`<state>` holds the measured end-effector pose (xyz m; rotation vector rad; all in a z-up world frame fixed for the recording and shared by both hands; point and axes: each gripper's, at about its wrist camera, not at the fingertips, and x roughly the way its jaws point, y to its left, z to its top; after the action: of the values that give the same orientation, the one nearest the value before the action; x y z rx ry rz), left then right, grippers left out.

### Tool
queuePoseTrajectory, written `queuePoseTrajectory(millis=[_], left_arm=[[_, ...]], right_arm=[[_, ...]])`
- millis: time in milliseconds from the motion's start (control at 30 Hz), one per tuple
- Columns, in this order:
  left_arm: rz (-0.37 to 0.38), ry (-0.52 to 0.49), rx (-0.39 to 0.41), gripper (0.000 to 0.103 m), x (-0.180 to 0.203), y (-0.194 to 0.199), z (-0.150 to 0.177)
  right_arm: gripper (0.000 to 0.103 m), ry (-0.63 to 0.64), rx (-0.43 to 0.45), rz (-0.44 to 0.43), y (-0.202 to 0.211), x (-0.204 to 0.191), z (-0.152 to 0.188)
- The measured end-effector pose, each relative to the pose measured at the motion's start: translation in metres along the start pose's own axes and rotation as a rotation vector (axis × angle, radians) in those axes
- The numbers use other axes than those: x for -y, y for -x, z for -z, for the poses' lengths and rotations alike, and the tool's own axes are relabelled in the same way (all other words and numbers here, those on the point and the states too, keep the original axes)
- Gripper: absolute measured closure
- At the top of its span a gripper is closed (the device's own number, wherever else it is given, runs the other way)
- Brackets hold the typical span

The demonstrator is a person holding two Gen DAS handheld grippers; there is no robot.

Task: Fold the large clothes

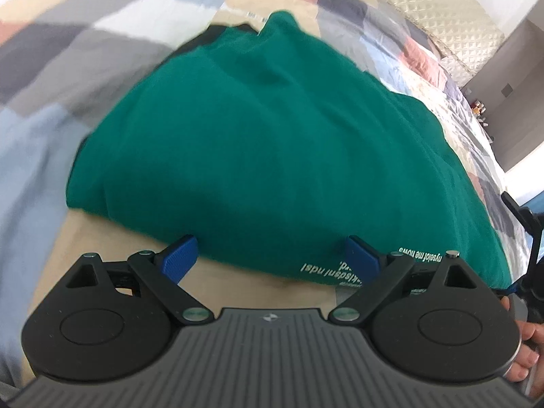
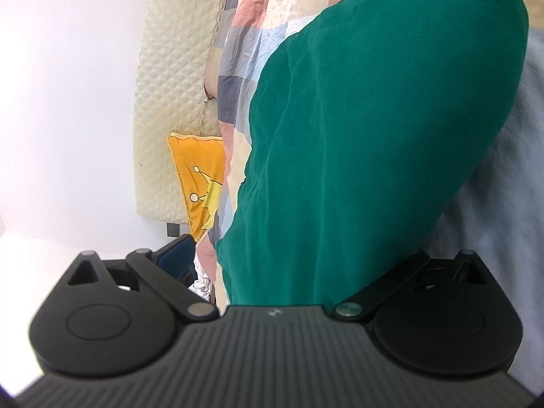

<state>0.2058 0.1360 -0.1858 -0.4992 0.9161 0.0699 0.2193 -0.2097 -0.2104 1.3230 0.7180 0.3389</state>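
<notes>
A green garment [image 1: 265,142] with white lettering near its hem lies folded on a patchwork bedspread [image 1: 68,51]. My left gripper [image 1: 272,258] is open, its blue pads [image 1: 180,256] wide apart at the garment's near edge, holding nothing. In the right wrist view the green garment [image 2: 357,136] fills the space between the fingers of my right gripper [image 2: 299,265]. The left blue pad [image 2: 178,256] shows; the right pad is hidden under the cloth. The jaws stand wide apart.
A quilted cream headboard [image 2: 173,102] and an orange pillow [image 2: 200,176] stand at the bed's head. A person's hand [image 1: 527,346] and the other gripper's black frame [image 1: 530,238] show at the right edge of the left wrist view.
</notes>
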Motion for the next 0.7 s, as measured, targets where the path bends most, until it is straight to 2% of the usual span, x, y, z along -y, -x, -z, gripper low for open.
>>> queuePoseTrajectory(millis=[133, 233, 300, 467, 533, 600, 700], left_arm=[[-0.024, -0.003, -0.015, 0.008, 0.000, -0.005, 0.003], [0.018, 0.044, -0.020, 0.008, -0.005, -0.007, 0.001], [0.072, 0.081, -0.017, 0.007, -0.010, -0.008, 0.000], [0.253, 0.272, -0.024, 0.004, -0.031, -0.013, -0.002], [0.298, 0.363, -0.039, 0.004, -0.042, -0.017, -0.001], [0.317, 0.459, -0.049, 0.004, -0.053, -0.020, 0.002], [0.306, 0.574, -0.064, 0.004, -0.069, -0.023, 0.007]], right_arm=[[0.000, 0.006, 0.001, 0.008, -0.009, -0.002, 0.001], [0.000, 0.013, 0.000, 0.018, -0.011, -0.002, 0.000], [0.000, 0.017, 0.001, 0.032, -0.012, -0.002, 0.000], [0.000, 0.015, 0.004, 0.037, -0.011, 0.000, -0.001], [0.000, 0.007, 0.006, 0.033, -0.011, 0.002, -0.001], [0.000, -0.001, 0.005, 0.026, -0.010, 0.003, -0.002], [0.000, 0.010, -0.003, 0.017, -0.008, 0.001, -0.002]])
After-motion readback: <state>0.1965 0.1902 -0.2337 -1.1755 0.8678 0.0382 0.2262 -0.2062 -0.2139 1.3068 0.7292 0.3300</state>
